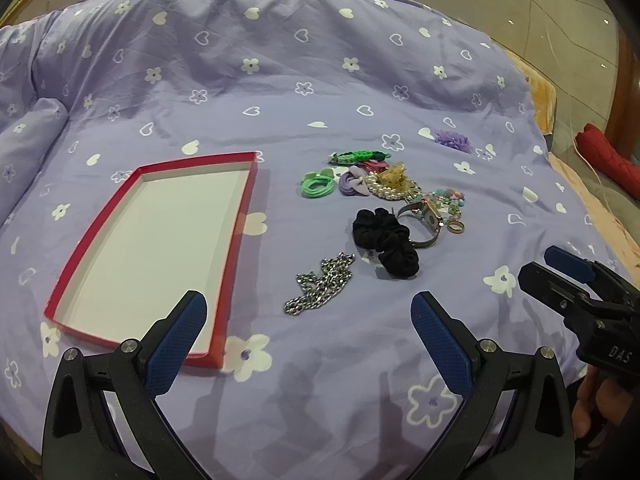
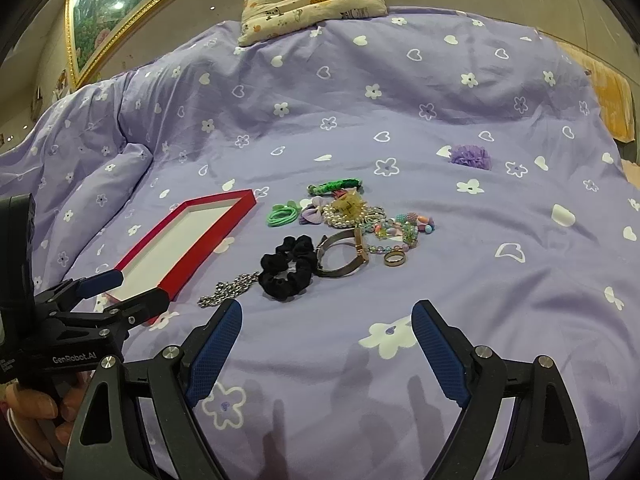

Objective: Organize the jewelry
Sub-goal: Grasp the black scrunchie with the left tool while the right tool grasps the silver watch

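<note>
Two grippers hover over the bed, and we see only part of each hand behind them. The lilac quilt (image 1: 320, 80), printed with white hearts and flowers, lies rumpled; a patterned pillow (image 2: 316, 0) sits at its far end, cut off in the left view. A gilt picture frame (image 2: 120, 16) leans at the edge, blurred. The shallow red tray (image 1: 240, 216), white inside, lies left of the jewelry heap: black scrunchie (image 2: 286, 266), silver chain (image 1: 320, 284), metal watch (image 2: 340, 256), pearls, green ties, a ring (image 2: 395, 258); the beads tangle beyond telling. The left gripper (image 1: 308, 312) and right gripper (image 2: 326, 320) both stand spread wide, pinching nothing.
</note>
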